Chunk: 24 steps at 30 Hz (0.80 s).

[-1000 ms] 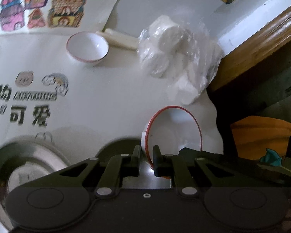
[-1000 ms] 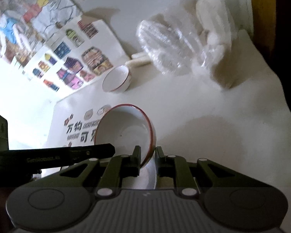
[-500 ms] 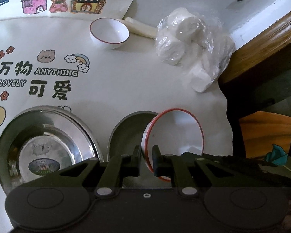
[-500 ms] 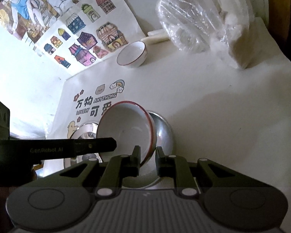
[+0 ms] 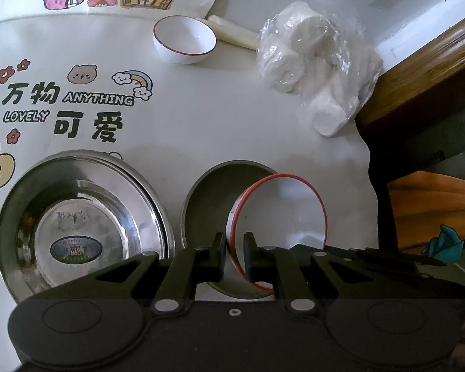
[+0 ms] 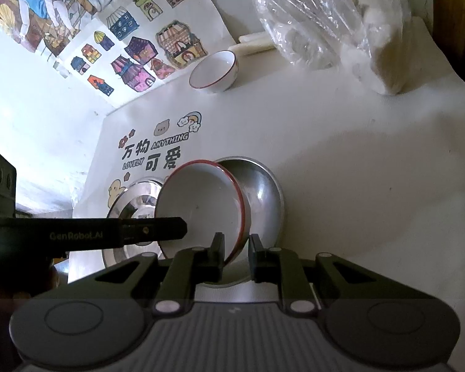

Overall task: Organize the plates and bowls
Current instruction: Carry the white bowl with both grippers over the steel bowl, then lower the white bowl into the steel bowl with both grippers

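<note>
Left claw: the left claw (image 5: 234, 252) is clenched on the rim of the red-rimmed bowl (image 5: 282, 214), one finger inside, one outside.
Right claw: the right claw (image 6: 236, 257) is seen gripping the same bowl's rim at another spot; its jaws look a little wider, so full contact is judged, not certain.
Bowl position: the red-rimmed bowl (image 6: 201, 204) is held tilted on edge, over the small steel bowl (image 5: 210, 195) on the desk (image 5: 201, 130).
Other dishes: a large steel plate (image 5: 80, 223) lies just beside the small steel bowl; a small white bowl (image 5: 184, 43) stands well apart, near a plastic bag (image 5: 313, 62).
Step in hand: nesting into the small steel bowl is judged the likely aim.
Advice: the bowl should be levelled before lowering, centred over the steel one, and both grips eased only once it is seated; a one-sided release could let it tip and knock the steel rim.
Hidden: the lowest part of the held bowl is covered by the claws in both views, so contact with the steel bowl cannot be told.
Cut off: the large plate's near edge is masked by the claw body.
</note>
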Tool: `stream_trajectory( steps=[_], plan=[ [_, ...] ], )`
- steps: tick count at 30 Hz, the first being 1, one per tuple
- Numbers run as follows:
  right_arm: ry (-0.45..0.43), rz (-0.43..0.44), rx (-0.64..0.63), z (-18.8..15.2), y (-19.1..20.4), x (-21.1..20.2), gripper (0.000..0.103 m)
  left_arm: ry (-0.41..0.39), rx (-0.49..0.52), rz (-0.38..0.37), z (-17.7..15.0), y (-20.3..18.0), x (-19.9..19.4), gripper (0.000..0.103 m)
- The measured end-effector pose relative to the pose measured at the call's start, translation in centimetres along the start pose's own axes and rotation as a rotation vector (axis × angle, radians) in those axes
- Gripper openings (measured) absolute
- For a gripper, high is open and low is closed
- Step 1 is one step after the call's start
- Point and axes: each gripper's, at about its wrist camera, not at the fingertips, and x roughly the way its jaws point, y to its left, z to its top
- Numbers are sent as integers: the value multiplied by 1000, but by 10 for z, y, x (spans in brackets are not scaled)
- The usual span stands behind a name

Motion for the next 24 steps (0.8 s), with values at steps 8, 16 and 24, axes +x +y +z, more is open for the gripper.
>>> stream_trajectory(
  steps=[8,16,24],
  plan=[
    [8,-1,2,-1,1,2,18,11,-2,5,-1,1,2,12],
    [22,-2,11,1,-2,7,18,23,3,11,2,0,5,12],
    [36,-11,29,3,-4,15,18,42,3,20,6,5,11,12]
  ],
)
